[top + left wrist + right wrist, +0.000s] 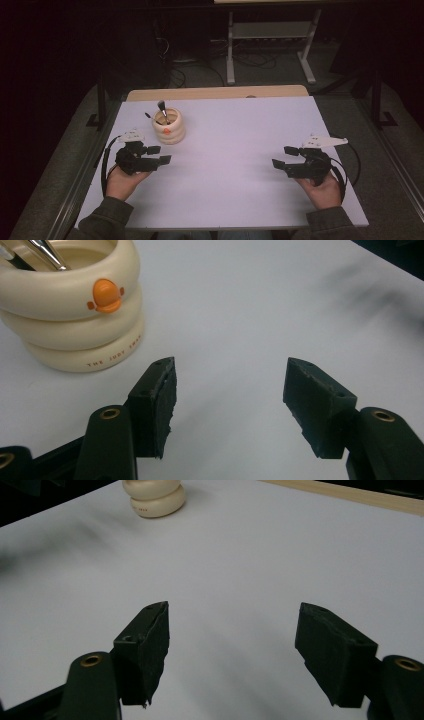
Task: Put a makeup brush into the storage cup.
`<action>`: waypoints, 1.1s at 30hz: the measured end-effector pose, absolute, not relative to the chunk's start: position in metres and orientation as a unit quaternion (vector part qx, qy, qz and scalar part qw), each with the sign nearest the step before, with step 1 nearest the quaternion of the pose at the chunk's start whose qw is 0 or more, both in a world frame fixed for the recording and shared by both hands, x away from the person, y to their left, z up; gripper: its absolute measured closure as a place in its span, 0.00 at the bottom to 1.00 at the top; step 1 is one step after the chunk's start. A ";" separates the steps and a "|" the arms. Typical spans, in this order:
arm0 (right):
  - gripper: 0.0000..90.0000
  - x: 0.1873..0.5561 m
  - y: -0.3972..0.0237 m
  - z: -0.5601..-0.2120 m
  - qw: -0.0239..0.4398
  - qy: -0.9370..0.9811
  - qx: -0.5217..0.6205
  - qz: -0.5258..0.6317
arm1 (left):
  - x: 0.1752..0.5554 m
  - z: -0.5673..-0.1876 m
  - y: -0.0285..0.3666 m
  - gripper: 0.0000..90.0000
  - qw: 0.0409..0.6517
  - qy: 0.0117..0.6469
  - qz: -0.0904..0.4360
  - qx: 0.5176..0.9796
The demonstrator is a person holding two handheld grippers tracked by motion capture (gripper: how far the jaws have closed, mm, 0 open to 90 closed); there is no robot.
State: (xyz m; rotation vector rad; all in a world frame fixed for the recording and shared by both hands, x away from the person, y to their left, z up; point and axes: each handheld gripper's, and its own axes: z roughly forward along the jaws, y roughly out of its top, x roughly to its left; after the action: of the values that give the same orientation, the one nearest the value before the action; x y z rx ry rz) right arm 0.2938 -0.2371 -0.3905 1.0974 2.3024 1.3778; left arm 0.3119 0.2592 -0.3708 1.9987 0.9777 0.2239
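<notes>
A cream ringed cup [169,128] with an orange duck mark stands on the white table at the back left; brushes [162,109] stick out of it. In the left gripper view the cup [75,310] is at the upper left, apart from the jaws. My left gripper [159,154] lies low at the table's left, just in front of the cup, open with nothing between its fingers [155,400]. My right gripper [284,156] rests at the table's right, also open and empty. From the right gripper view [232,625] the cup [154,499] sits far off at the top.
The white table top [235,150] spreads between the two grippers. A wooden strip [215,93] runs along its far edge. Behind it stand a metal frame [270,45] and cables on the dark floor.
</notes>
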 end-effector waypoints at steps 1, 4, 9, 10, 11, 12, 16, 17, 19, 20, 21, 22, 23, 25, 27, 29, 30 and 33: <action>0.32 0.293 -0.236 -0.390 0.120 0.789 0.377 0.470 | 0.311 -0.371 0.260 0.41 0.436 0.388 0.093 0.807; 0.32 0.293 -0.235 -0.391 0.121 0.789 0.376 0.471 | 0.307 -0.370 0.259 0.39 0.440 0.384 0.099 0.806; 0.31 0.293 -0.233 -0.393 0.119 0.789 0.375 0.471 | 0.301 -0.371 0.260 0.38 0.440 0.382 0.106 0.805; 0.31 0.293 -0.233 -0.393 0.118 0.790 0.375 0.470 | 0.299 -0.372 0.261 0.37 0.442 0.382 0.105 0.805; 0.31 0.293 -0.232 -0.394 0.118 0.791 0.374 0.469 | 0.298 -0.373 0.261 0.37 0.445 0.381 0.106 0.803; 0.31 0.293 -0.231 -0.394 0.119 0.792 0.374 0.468 | 0.296 -0.373 0.261 0.36 0.446 0.383 0.106 0.802; 0.31 0.293 -0.230 -0.395 0.119 0.793 0.372 0.468 | 0.290 -0.377 0.260 0.35 0.448 0.380 0.108 0.802; 0.31 0.292 -0.230 -0.395 0.117 0.793 0.373 0.467 | 0.288 -0.377 0.259 0.34 0.446 0.380 0.109 0.803; 0.31 0.291 -0.230 -0.396 0.116 0.793 0.374 0.466 | 0.285 -0.378 0.258 0.33 0.448 0.379 0.111 0.802; 0.31 0.291 -0.229 -0.396 0.117 0.794 0.372 0.467 | 0.284 -0.378 0.257 0.31 0.450 0.379 0.113 0.801; 0.31 0.291 -0.229 -0.396 0.118 0.794 0.372 0.467 | 0.283 -0.379 0.257 0.30 0.451 0.380 0.114 0.800; 0.31 0.291 -0.229 -0.396 0.118 0.794 0.372 0.467 | 0.282 -0.380 0.257 0.30 0.451 0.380 0.113 0.800; 0.31 0.291 -0.229 -0.396 0.118 0.794 0.371 0.467 | 0.282 -0.380 0.257 0.29 0.452 0.380 0.112 0.799; 0.30 0.291 -0.228 -0.397 0.115 0.793 0.373 0.467 | 0.279 -0.382 0.256 0.28 0.455 0.383 0.112 0.796; 0.30 0.291 -0.228 -0.397 0.116 0.794 0.371 0.467 | 0.277 -0.384 0.255 0.27 0.452 0.382 0.115 0.798; 0.30 0.290 -0.227 -0.398 0.115 0.795 0.369 0.467 | 0.274 -0.386 0.255 0.27 0.452 0.380 0.116 0.799; 0.30 0.290 -0.226 -0.398 0.115 0.795 0.370 0.467 | 0.273 -0.386 0.254 0.26 0.453 0.381 0.116 0.797; 0.30 0.289 -0.225 -0.398 0.115 0.796 0.371 0.465 | 0.270 -0.387 0.253 0.26 0.452 0.378 0.121 0.799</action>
State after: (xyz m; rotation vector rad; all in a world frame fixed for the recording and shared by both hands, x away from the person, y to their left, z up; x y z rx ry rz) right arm 0.2891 -0.2249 -0.3985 1.0872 2.3326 1.3626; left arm 0.2701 0.2534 -0.3872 1.9735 0.9344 0.2996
